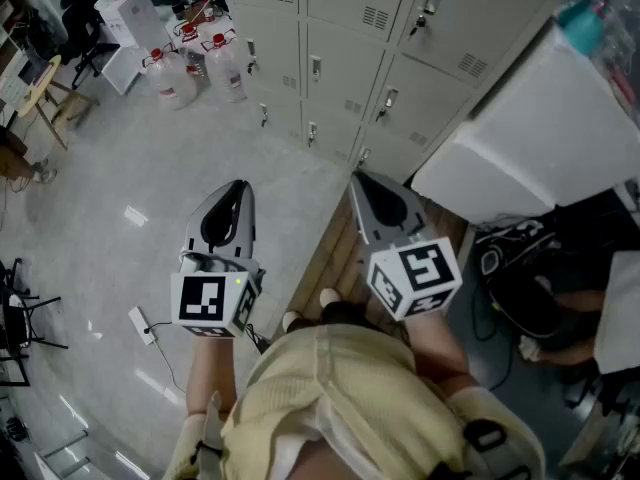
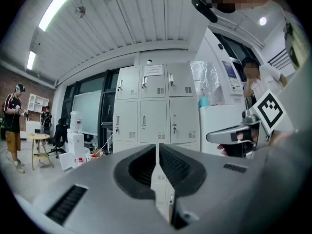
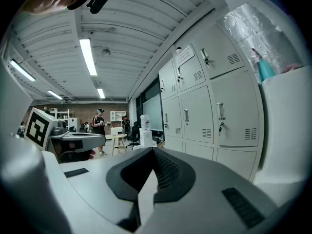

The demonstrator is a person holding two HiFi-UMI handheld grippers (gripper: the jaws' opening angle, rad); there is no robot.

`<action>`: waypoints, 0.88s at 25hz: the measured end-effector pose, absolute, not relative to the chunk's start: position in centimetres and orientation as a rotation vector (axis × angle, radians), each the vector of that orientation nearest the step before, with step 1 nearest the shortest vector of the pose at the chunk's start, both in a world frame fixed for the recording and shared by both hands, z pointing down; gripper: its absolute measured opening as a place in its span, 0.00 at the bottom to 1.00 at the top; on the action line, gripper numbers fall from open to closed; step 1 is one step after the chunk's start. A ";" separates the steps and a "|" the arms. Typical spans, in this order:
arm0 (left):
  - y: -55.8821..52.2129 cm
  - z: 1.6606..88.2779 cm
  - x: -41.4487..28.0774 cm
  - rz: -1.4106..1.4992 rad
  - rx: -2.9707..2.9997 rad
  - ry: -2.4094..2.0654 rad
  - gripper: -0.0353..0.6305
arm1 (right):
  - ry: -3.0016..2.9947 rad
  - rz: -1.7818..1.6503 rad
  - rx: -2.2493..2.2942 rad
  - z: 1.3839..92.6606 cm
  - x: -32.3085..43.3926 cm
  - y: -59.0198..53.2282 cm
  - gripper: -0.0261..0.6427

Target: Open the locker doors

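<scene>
**Both grippers shut and empty, held out side by side**

The person held the left gripper (image 1: 238, 190) and the right gripper (image 1: 358, 183) out in front of the body, side by side and apart. Both were nearly level, with their noses tipped slightly down. The left gripper's jaws were pressed together with nothing between them, and the right gripper's jaws were likewise closed and empty. The left cube (image 1: 212, 301) and the right cube (image 1: 415, 276) sat at the rear of each gripper, nearest the person. The left forearm (image 1: 203, 383) rose from the lower edge of the head view, and the right arm (image 1: 440, 353) reached forward beside it. In the left gripper view, fingers (image 2: 222, 148) showed under the right gripper's body.
</scene>
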State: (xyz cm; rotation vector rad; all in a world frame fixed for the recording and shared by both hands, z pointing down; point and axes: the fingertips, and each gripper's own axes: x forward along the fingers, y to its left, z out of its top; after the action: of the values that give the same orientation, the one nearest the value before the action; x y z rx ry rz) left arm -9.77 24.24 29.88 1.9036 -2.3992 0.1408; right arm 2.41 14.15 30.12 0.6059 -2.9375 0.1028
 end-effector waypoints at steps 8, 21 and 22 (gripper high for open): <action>21.4 30.7 -9.8 0.094 1.873 -2.363 0.08 | -2.929 0.127 0.581 31.0 2.2 11.4 0.04; 22.0 31.6 -13.2 0.117 1.943 -2.273 0.08 | -2.916 0.194 0.585 31.8 -1.9 11.5 0.05; 22.4 31.8 -13.7 0.129 1.946 -2.267 0.08 | -2.908 0.201 0.602 31.9 -2.2 11.6 0.05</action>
State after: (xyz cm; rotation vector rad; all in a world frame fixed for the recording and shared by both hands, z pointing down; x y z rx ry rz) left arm -13.69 22.37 31.78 1.9458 -2.2675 0.1295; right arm -2.22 11.64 31.93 0.6017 -2.9084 0.2009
